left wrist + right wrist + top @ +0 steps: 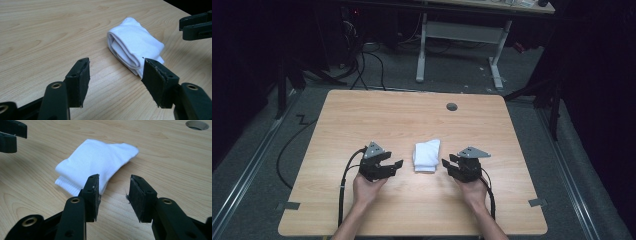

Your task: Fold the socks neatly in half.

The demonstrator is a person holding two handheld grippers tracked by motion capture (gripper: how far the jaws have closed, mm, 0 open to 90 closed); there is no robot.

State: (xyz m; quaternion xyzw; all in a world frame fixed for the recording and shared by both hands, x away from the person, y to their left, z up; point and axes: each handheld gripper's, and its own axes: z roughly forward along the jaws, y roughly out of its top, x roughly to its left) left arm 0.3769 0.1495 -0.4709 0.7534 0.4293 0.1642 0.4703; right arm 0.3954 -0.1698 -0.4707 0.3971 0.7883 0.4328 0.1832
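Nearest the person, both hands rest on the wooden surface (362, 115) with a gripper in each. The left gripper (393, 165) sits just left of the folded white sock (427, 156), its jaws spread wide and holding nothing. The right gripper (448, 164) sits just right of the sock, its jaws parted rather less and likewise empty.

In the left gripper view the sock (136, 48) lies beyond and to the right of the jaws, apart from them, with its rolled edge facing the camera. In the right gripper view the sock (96, 160) lies just past the jaws, towards their left; whether the left jaw touches the cloth cannot be told.

The sock lies flat near the middle of the surface, between the two grippers. Farther off, a round cable hole (452, 106) marks the far edge.

Judgement: the step in hand is the approach to the sock, with no grasp made. The next move calls for bringing one pair of jaws around a sock edge and closing.
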